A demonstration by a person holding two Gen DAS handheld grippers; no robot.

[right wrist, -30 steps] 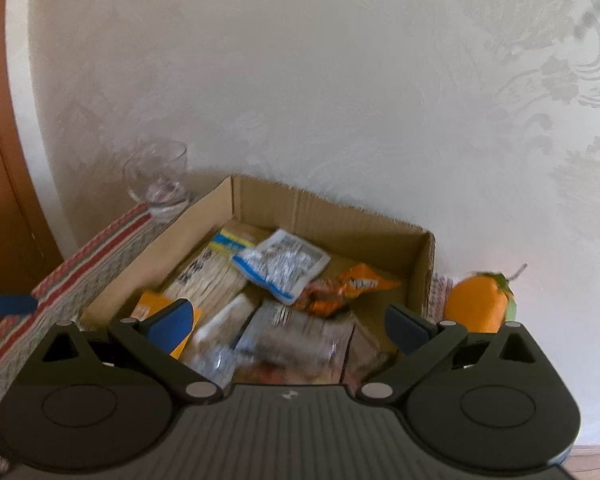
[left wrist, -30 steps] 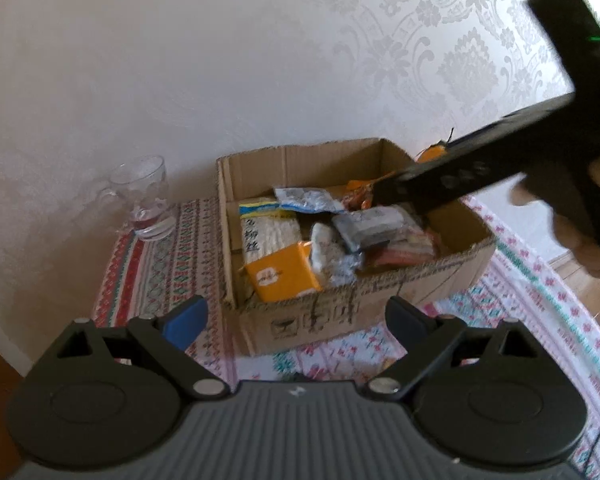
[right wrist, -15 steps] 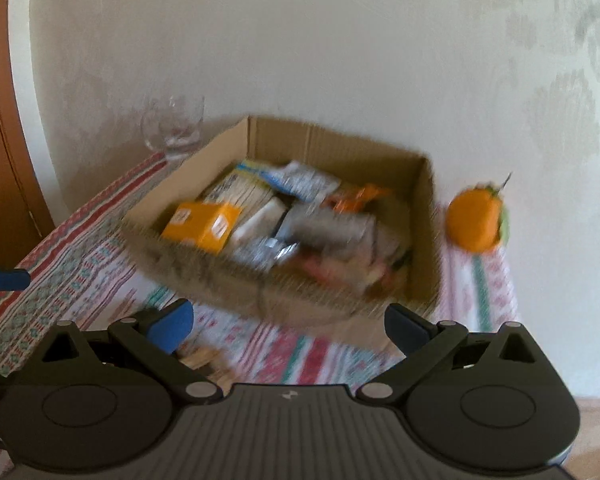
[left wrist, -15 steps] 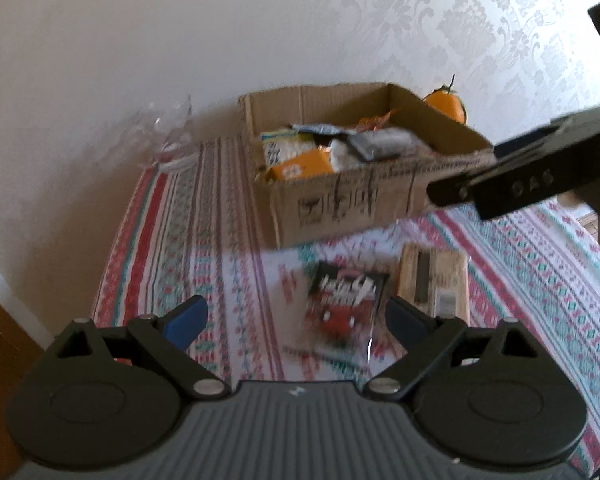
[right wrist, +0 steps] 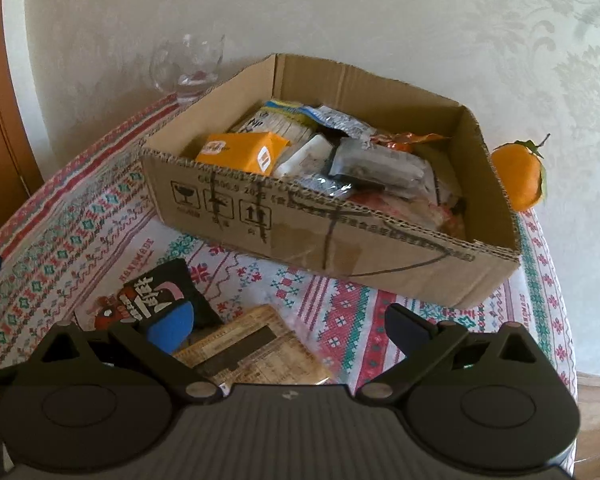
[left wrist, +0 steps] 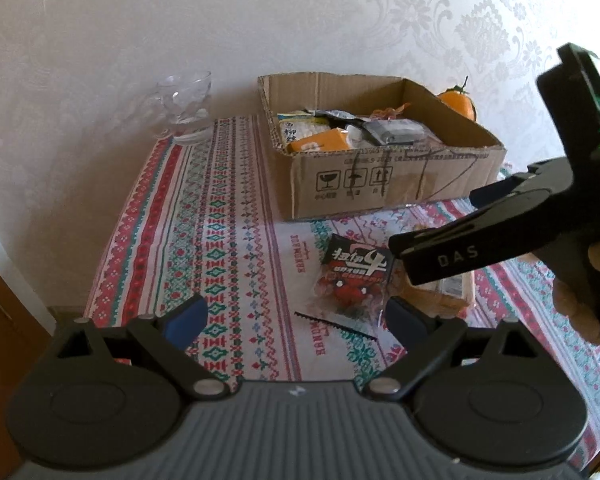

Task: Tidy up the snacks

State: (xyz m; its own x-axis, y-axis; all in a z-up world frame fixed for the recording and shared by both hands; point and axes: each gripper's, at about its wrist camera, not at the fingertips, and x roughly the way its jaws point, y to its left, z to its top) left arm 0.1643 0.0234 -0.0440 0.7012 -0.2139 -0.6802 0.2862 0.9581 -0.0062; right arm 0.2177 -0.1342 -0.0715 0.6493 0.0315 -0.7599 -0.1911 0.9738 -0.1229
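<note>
A cardboard box (left wrist: 400, 184) (right wrist: 340, 248) holding several snack packs stands at the back of the table. In front of it lie a black-and-red snack packet (left wrist: 350, 280) (right wrist: 156, 300) and a tan cracker pack (right wrist: 252, 352) (left wrist: 448, 294). My left gripper (left wrist: 296, 316) is open and empty, above the cloth just left of the packet. My right gripper (right wrist: 288, 326) is open and empty, hovering over the cracker pack; its body shows in the left wrist view (left wrist: 500, 236).
A glass mug (left wrist: 184, 108) (right wrist: 188, 68) stands at the back left by the wall. An orange (left wrist: 458, 104) (right wrist: 520, 178) sits behind the box's right side. The patterned tablecloth (left wrist: 204, 240) ends at the left and front edges.
Both grippers have pulled back from over the box and dropped toward the table front. The two loose packs have come into view beneath them.
</note>
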